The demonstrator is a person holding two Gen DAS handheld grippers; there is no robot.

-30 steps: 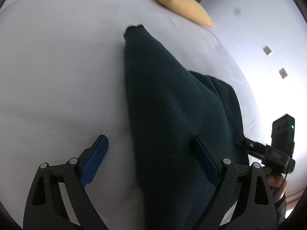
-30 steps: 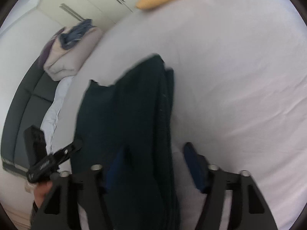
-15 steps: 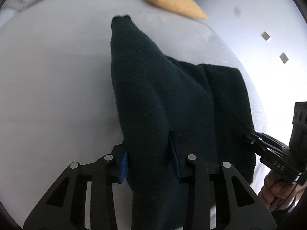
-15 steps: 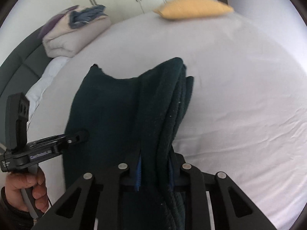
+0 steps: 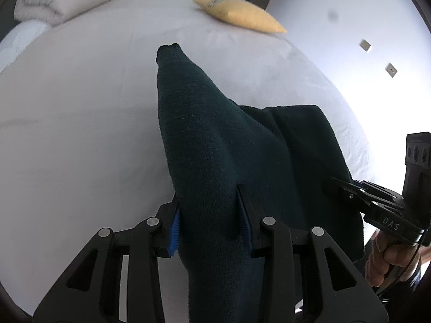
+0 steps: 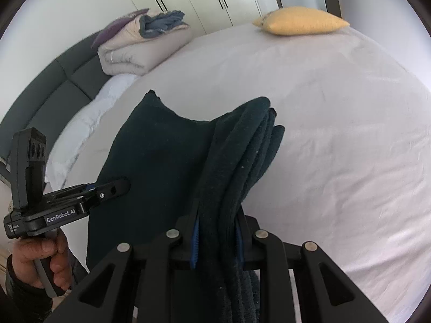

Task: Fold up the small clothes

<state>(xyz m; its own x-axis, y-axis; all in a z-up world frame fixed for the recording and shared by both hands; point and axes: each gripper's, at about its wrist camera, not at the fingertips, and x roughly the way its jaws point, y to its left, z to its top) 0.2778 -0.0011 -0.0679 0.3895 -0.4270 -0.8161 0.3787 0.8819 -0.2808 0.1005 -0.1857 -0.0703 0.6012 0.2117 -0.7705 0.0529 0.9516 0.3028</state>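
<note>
Dark green knitted sweater half lifted off white bedsheet; left gripper & right gripper both clamped on bunched near-edge layers. Risk: thick knit slips out, fold skews.

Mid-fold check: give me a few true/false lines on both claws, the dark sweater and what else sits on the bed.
1. The left claw is shut on the dark sweater. True.
2. The right claw is open. False: it pinches bunched folds of the sweater.
3. The yellow pillow lies on the sweater. False: it sits apart, at the bed's far end.
4. A folded duvet rests by the headboard. True.
</note>
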